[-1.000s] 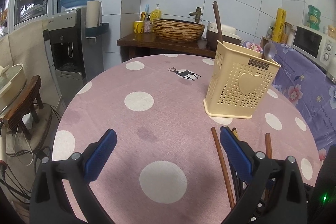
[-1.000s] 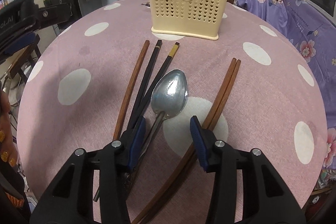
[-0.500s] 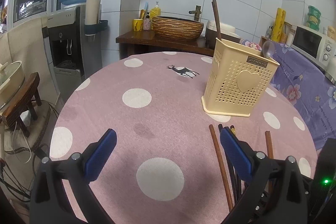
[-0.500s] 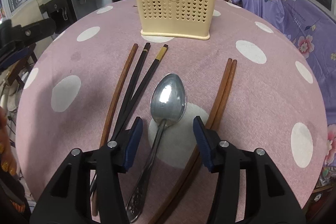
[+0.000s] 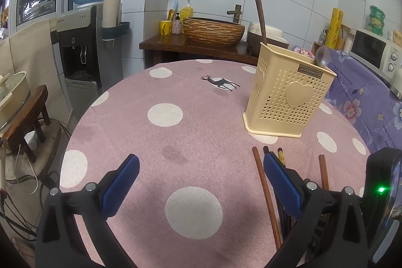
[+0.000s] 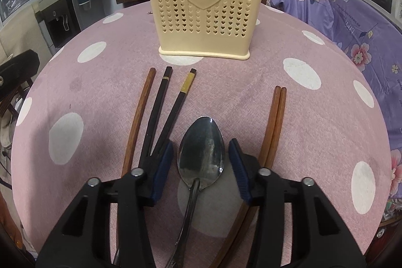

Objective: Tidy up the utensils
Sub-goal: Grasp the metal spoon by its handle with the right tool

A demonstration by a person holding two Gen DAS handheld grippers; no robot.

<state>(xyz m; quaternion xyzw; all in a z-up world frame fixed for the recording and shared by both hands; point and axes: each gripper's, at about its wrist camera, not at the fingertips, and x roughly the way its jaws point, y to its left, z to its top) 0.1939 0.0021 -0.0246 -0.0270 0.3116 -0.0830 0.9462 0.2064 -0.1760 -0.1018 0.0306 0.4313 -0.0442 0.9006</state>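
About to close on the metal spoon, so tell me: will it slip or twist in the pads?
Likely slippery: the spoon is shiny metal, lying flat on cloth. The right gripper is closing around the wide bowl, not yet touching. Held there, the long handle may tilt it downward.

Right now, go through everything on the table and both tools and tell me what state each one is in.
Right tool: jaws closing around the spoon, pads not yet touching it.
Left tool: open, empty.
Spoon: flat on the table, bowl up.
Utensil holder: upright, a spoon and a chopstick standing in it.
Black chopsticks: lying loose.
Brown chopstick pair: lying side by side.
Single brown chopstick: lying alone.
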